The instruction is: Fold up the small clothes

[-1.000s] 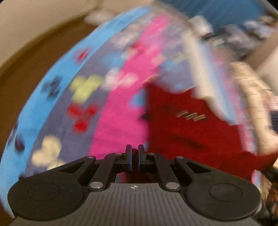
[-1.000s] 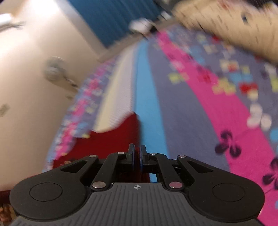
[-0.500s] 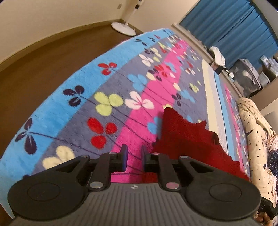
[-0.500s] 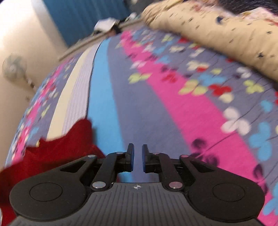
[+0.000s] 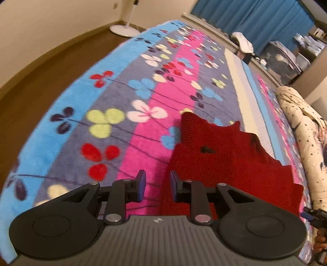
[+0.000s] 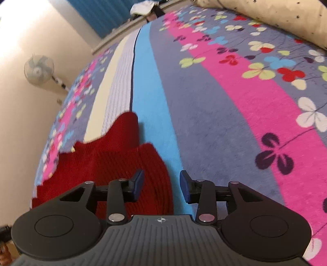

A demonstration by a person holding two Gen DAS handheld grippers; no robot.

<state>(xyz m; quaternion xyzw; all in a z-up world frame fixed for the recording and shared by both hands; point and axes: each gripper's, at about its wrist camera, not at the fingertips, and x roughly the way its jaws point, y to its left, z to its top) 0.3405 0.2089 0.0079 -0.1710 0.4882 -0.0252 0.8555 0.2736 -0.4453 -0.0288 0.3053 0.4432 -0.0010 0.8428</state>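
Observation:
A dark red knitted garment (image 5: 220, 161) lies flat on a flowered blanket (image 5: 130, 86). In the left wrist view my left gripper (image 5: 157, 187) hovers over the garment's left edge. Its jaws are opening, and nothing is pressed between the pads. In the right wrist view the same red garment (image 6: 114, 163) spreads to the lower left. My right gripper (image 6: 161, 185) stands above its right edge, over a blue stripe. Those jaws are opening too, and the garment's edge lies under the gap, not gripped.
A cream star-patterned duvet (image 5: 300, 122) is bunched along the blanket's right side. A standing fan (image 6: 40, 70) is by the wall. Wooden floor (image 5: 30, 86) borders the blanket on the left. Blue curtains (image 5: 251, 16), storage boxes and a white cloth heap (image 5: 243, 42) line the far end.
Both grippers went from shut to parted jaws. The red garment, lifted and blurred a second ago, now lies flat on the blanket, free of both grippers.

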